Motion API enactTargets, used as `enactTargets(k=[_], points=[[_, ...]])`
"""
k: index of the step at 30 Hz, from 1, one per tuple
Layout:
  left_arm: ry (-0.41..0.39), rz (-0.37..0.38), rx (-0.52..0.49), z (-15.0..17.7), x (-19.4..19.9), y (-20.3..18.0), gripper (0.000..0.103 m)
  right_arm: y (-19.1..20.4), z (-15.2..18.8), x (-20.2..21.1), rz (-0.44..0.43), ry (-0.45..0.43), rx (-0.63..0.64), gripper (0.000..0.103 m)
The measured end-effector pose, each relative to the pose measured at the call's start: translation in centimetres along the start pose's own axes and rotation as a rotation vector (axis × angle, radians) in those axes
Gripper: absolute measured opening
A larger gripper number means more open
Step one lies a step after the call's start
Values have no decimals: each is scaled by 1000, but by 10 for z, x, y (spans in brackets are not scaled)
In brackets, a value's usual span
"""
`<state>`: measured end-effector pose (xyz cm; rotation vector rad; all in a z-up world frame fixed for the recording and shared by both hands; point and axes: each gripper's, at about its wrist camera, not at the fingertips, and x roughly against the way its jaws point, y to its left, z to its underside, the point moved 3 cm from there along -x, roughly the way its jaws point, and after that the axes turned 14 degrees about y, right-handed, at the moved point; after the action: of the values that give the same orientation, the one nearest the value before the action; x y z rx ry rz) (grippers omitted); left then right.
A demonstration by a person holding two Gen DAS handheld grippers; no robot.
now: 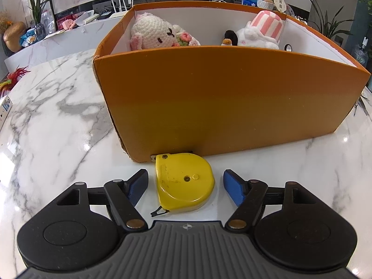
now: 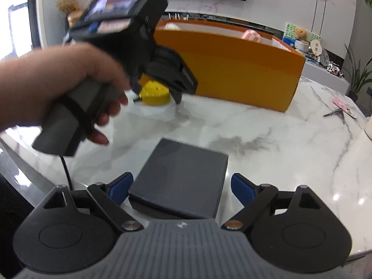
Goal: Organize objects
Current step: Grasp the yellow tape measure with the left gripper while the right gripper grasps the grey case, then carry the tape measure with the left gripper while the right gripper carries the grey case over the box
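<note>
Tongs (image 1: pixel 185 187) on the left are standing open around a yellow tape measure (image 1: pixel 184 183), pads not touching it; it is lying flat on the marble tabletop (image 1: pixel 53 125), low centre of frame, long axis running toward the orange box (image 1: pixel 223 97), tape tip pointing back at the camera. Right tongs (image 2: pixel 181 189) are gaping open astride a dark grey flat box (image 2: pixel 181 181), its length running up the frame.
</note>
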<state>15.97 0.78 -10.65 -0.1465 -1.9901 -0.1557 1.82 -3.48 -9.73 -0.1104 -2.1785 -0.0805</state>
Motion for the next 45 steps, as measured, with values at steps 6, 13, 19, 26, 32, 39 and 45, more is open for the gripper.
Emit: enactTargets(k=[6,13,19,26,32,39,45], points=[[-13,5,-8,2,0,1,84,0,4,-5,3,-7,-21,83],[-2,0,19,2,4,6,59,-11,-3,-9,-13,3,-33,82],[11,12,21,4,6,8,59,-19,-9,-11,-21,-2,-53,81],[34,27,28,5,9,7,59,-26,-15,-10,-8,-25,-54,81],[50,35,30,7,12,7,59,-32,-18,-10,-1,-27,-68,81],[25,54,20,11,33,7,59,-49,-30,1,5,-66,-110,81],[-20,71,-1,11,59,4,59,-64,-40,15,21,-120,-141,81]])
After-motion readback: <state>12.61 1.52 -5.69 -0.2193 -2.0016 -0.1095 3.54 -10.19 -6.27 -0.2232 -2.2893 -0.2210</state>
